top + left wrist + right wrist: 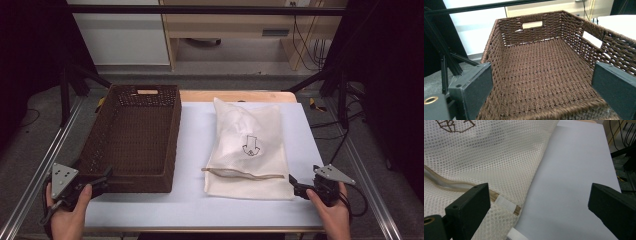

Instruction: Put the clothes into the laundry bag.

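Observation:
A dark brown woven basket (131,102) stands on the left of the white table, empty, with handle slots in its walls (532,24). A cream mesh laundry bag (248,150) with a tan zipper (242,173) and a small printed emblem lies flat to its right. My left gripper (102,182) is open at the basket's near left corner, its jaws wide apart over the basket's near rim (564,110). My right gripper (296,186) is open beside the bag's near right corner (506,205), one jaw over the mesh, the other over the bare table.
The white table top (195,145) has bare room between basket and bag and along the right edge (574,182). Black frame poles (65,85) and cables (345,125) flank the table. A wooden desk (225,25) stands beyond.

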`<action>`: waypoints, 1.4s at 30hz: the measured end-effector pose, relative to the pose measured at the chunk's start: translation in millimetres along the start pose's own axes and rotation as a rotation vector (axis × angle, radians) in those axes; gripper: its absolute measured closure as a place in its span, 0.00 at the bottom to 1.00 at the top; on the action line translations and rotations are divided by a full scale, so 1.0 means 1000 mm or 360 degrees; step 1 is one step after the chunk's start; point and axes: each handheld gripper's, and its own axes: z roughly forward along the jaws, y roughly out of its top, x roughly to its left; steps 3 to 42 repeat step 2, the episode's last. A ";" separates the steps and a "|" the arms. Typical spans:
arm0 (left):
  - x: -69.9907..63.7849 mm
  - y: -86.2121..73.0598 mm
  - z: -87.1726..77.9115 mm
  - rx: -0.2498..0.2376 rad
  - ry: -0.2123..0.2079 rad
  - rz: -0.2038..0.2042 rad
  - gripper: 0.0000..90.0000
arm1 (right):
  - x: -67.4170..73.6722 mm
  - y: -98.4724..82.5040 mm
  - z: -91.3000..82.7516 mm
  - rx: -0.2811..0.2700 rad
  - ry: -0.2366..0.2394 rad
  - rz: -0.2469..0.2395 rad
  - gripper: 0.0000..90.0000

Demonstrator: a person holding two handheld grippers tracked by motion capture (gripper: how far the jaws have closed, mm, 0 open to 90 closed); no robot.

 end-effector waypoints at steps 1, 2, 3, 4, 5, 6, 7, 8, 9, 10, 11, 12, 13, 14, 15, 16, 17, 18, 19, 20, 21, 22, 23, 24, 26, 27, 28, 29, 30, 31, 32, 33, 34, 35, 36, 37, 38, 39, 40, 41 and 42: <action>-0.002 0.000 0.000 -0.0006 -0.0008 0.0004 0.04 | 0.001 -0.001 0.000 -0.0006 -0.0003 0.0002 0.05; -0.004 0.000 0.001 -0.0006 -0.0014 0.0017 0.04 | 0.001 -0.001 -0.001 -0.0010 -0.0001 0.0000 0.05; -0.004 0.000 0.001 -0.0006 -0.0014 0.0017 0.04 | 0.001 -0.001 -0.001 -0.0010 -0.0001 0.0000 0.05; -0.004 0.000 0.001 -0.0006 -0.0014 0.0017 0.04 | 0.001 -0.001 -0.001 -0.0010 -0.0001 0.0000 0.05; -0.004 0.000 0.001 -0.0006 -0.0014 0.0017 0.04 | 0.001 -0.001 -0.001 -0.0010 -0.0001 0.0000 0.05; -0.004 0.000 0.001 -0.0006 -0.0014 0.0017 0.04 | 0.001 -0.001 -0.001 -0.0010 -0.0001 0.0000 0.05; -0.004 0.000 0.001 -0.0006 -0.0014 0.0017 0.04 | 0.001 -0.001 -0.001 -0.0010 -0.0001 0.0000 0.05; -0.004 0.000 0.001 -0.0006 -0.0014 0.0017 0.04 | 0.001 -0.001 -0.001 -0.0010 -0.0001 0.0000 0.05; -0.004 0.000 0.001 -0.0006 -0.0014 0.0017 0.04 | 0.001 -0.001 -0.001 -0.0010 -0.0001 0.0000 0.05; -0.004 0.000 0.001 -0.0006 -0.0014 0.0017 0.04 | 0.001 -0.001 -0.001 -0.0010 -0.0001 0.0000 0.05; -0.004 0.000 0.001 -0.0006 -0.0014 0.0017 0.04 | 0.001 -0.001 -0.001 -0.0010 -0.0001 0.0000 0.05; -0.004 0.000 0.001 -0.0006 -0.0014 0.0017 0.04 | 0.001 -0.001 -0.001 -0.0010 -0.0001 0.0000 0.05; -0.004 0.000 0.001 -0.0006 -0.0014 0.0017 0.04 | 0.001 -0.001 -0.001 -0.0010 -0.0001 0.0000 0.05; -0.004 0.000 0.001 -0.0006 -0.0014 0.0017 0.04 | 0.001 -0.001 -0.001 -0.0010 -0.0001 0.0000 0.05; -0.004 0.000 0.001 -0.0006 -0.0014 0.0017 0.04 | 0.001 -0.001 -0.001 -0.0010 -0.0001 0.0000 0.05; -0.004 0.000 0.001 -0.0006 -0.0014 0.0017 0.04 | 0.001 -0.001 -0.001 -0.0010 -0.0001 0.0000 0.05; -0.004 0.000 0.001 -0.0006 -0.0014 0.0017 0.04 | 0.001 -0.001 -0.001 -0.0010 -0.0001 0.0000 0.05; -0.004 0.000 0.001 -0.0006 -0.0014 0.0017 0.04 | 0.001 -0.001 -0.001 -0.0010 -0.0001 0.0000 0.05; -0.004 0.000 0.001 -0.0006 -0.0014 0.0017 0.04 | 0.001 -0.001 -0.001 -0.0010 -0.0001 0.0000 0.05; -0.004 0.000 0.001 -0.0006 -0.0014 0.0017 0.04 | 0.001 -0.001 -0.001 -0.0010 -0.0001 0.0000 0.05; -0.004 0.000 0.001 -0.0006 -0.0014 0.0017 0.04 | 0.001 -0.001 -0.001 -0.0010 -0.0001 0.0000 0.05; -0.004 0.000 0.001 -0.0006 -0.0014 0.0017 0.04 | 0.001 -0.001 -0.001 -0.0010 -0.0001 0.0000 0.05; -0.004 0.000 0.001 -0.0006 -0.0014 0.0017 0.04 | 0.001 -0.001 -0.001 -0.0010 -0.0001 0.0000 0.05; -0.004 0.000 0.001 -0.0006 -0.0014 0.0017 0.04 | 0.001 -0.001 -0.001 -0.0010 -0.0001 0.0000 0.05; -0.004 0.000 0.001 -0.0006 -0.0014 0.0017 0.04 | 0.001 -0.001 -0.001 -0.0010 -0.0001 0.0000 0.05; -0.004 0.000 0.001 -0.0006 -0.0014 0.0017 0.04 | 0.001 -0.001 -0.001 -0.0010 -0.0001 0.0000 0.05; -0.004 0.000 0.001 -0.0006 -0.0014 0.0017 0.04 | 0.001 -0.001 -0.001 -0.0010 -0.0001 0.0000 0.05; -0.004 0.000 0.001 -0.0006 -0.0014 0.0017 0.04 | 0.001 -0.001 -0.001 -0.0010 -0.0001 0.0000 0.05; -0.004 0.000 0.001 -0.0006 -0.0014 0.0017 0.04 | 0.001 -0.001 -0.001 -0.0010 -0.0001 0.0000 0.05; -0.004 0.000 0.001 -0.0006 -0.0014 0.0017 0.04 | 0.001 -0.001 -0.001 -0.0010 -0.0001 0.0000 0.05; -0.004 0.000 0.001 -0.0006 -0.0014 0.0017 0.04 | 0.001 -0.001 -0.001 -0.0010 -0.0001 0.0000 0.05; -0.004 0.000 0.001 -0.0006 -0.0014 0.0017 0.04 | 0.001 -0.001 -0.001 -0.0010 -0.0001 0.0000 0.05; -0.004 0.000 0.001 -0.0006 -0.0014 0.0017 0.04 | 0.001 -0.001 -0.001 -0.0010 -0.0001 0.0000 0.05; -0.004 0.000 0.001 -0.0006 -0.0014 0.0017 0.04 | 0.001 -0.001 -0.001 -0.0010 -0.0001 0.0000 0.05; -0.004 0.000 0.001 -0.0006 -0.0014 0.0017 0.04 | 0.001 -0.001 -0.001 -0.0010 -0.0001 0.0000 0.05; -0.004 0.000 0.001 -0.0006 -0.0014 0.0017 0.04 | 0.001 -0.001 -0.001 -0.0010 -0.0001 0.0000 0.05; -0.004 0.000 0.001 -0.0006 -0.0014 0.0017 0.04 | 0.001 -0.001 -0.001 -0.0010 -0.0001 0.0000 0.05; -0.004 0.000 0.001 -0.0006 -0.0014 0.0017 0.04 | 0.001 -0.001 -0.001 -0.0010 -0.0001 0.0000 0.05; -0.004 0.000 0.001 -0.0006 -0.0014 0.0017 0.04 | 0.001 -0.001 -0.001 -0.0010 -0.0001 0.0000 0.05; -0.004 0.000 0.001 -0.0006 -0.0014 0.0017 0.04 | 0.001 -0.001 -0.001 -0.0010 -0.0001 0.0000 0.05; -0.004 0.000 0.001 -0.0006 -0.0014 0.0017 0.04 | 0.001 -0.001 -0.001 -0.0010 -0.0001 0.0000 0.05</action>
